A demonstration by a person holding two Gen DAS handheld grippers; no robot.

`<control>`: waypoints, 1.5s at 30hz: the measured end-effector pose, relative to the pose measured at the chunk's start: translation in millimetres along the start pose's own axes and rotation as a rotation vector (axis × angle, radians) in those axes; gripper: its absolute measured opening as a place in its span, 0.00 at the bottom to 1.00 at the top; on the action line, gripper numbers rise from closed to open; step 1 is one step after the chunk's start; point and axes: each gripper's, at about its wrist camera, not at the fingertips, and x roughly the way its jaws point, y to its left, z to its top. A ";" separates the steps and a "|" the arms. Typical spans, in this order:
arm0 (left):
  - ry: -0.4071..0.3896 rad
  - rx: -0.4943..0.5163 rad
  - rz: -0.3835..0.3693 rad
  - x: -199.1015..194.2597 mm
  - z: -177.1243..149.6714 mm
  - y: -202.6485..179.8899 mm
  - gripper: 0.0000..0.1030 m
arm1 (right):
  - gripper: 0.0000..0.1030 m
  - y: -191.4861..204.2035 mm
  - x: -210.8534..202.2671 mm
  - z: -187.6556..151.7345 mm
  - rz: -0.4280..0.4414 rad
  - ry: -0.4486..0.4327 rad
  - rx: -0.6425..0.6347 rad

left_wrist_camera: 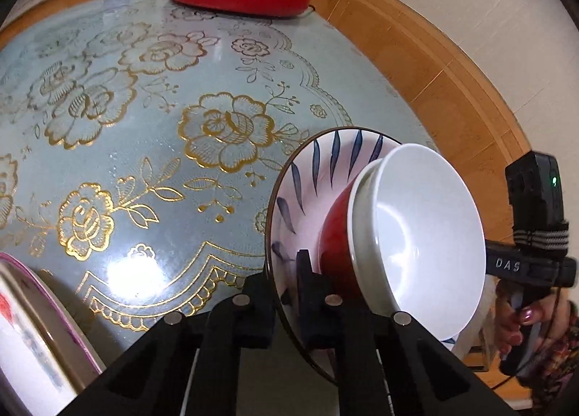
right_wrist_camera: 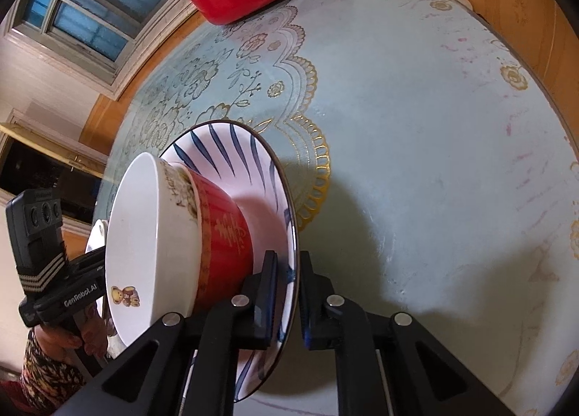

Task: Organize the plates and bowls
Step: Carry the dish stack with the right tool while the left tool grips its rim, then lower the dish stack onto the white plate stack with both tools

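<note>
Your left gripper (left_wrist_camera: 289,293) clenched on plate (left_wrist_camera: 307,177) rim, 6 o'clock; right gripper (right_wrist_camera: 287,293) clenched same rim. Bowls (left_wrist_camera: 427,231) stacked on plate.

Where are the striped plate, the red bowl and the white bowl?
Striped plate (left_wrist_camera: 307,177): left wrist view, its blue-striped inner face.
Red bowl (right_wrist_camera: 228,235): right wrist view, its red outer wall.
White bowl (left_wrist_camera: 427,220): left wrist view, its white inside.

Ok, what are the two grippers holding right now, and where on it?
Both the left gripper and right gripper are shut on the rim of the blue-striped plate, at opposite edges; stacked bowls sit on it.
</note>
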 end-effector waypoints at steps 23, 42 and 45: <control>-0.106 -0.005 0.008 -49.6 0.2 2.1 0.08 | 0.11 27.8 -21.4 -2.8 0.013 -0.029 0.008; -0.226 -0.132 0.106 -147.5 -25.9 44.1 0.11 | 0.11 124.8 -28.7 10.9 0.003 0.057 -0.105; -0.250 -0.173 0.140 -164.9 -36.4 62.6 0.11 | 0.11 149.1 -14.7 10.4 0.024 0.091 -0.129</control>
